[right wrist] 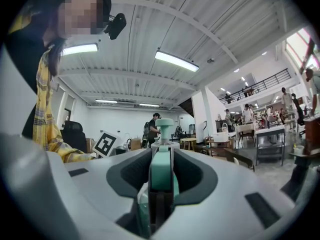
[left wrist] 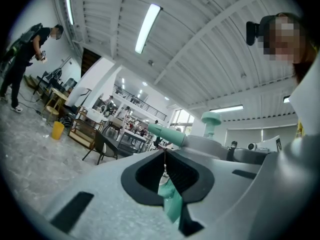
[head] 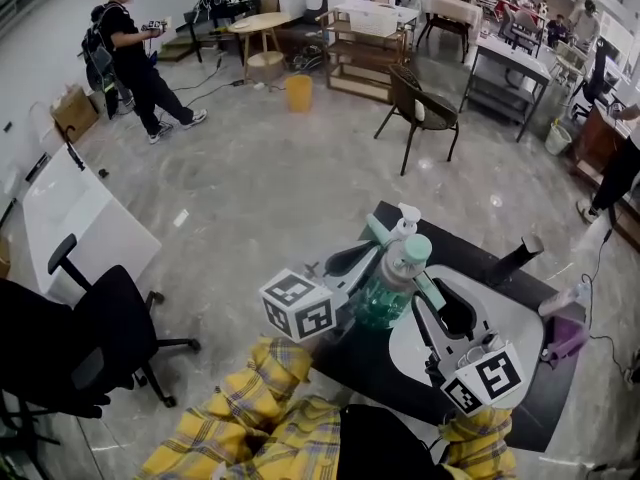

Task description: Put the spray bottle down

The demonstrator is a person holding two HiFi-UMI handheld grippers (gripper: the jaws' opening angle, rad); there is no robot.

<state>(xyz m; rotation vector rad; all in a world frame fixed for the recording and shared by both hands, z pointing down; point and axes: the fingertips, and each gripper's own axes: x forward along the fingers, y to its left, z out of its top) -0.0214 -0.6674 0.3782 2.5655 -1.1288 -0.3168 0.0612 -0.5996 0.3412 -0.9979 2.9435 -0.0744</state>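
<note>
Spray bottle [head: 392, 283] held tilted in the right gripper [right wrist: 161, 184], jaws narrow on its teal neck, which keeps it clear of the black table [head: 500, 265]. Left gripper [head: 376, 231] flanks it with jaws pressed together, probably only steadying. Table below likely receives it.

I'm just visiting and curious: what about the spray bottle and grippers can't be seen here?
Whether the spray bottle touches the black table: head view looks down on it; both gripper views hide its base.
Whether the left gripper pinches anything in its shut jaws: the left gripper view shows only a mint sliver below them.
</note>
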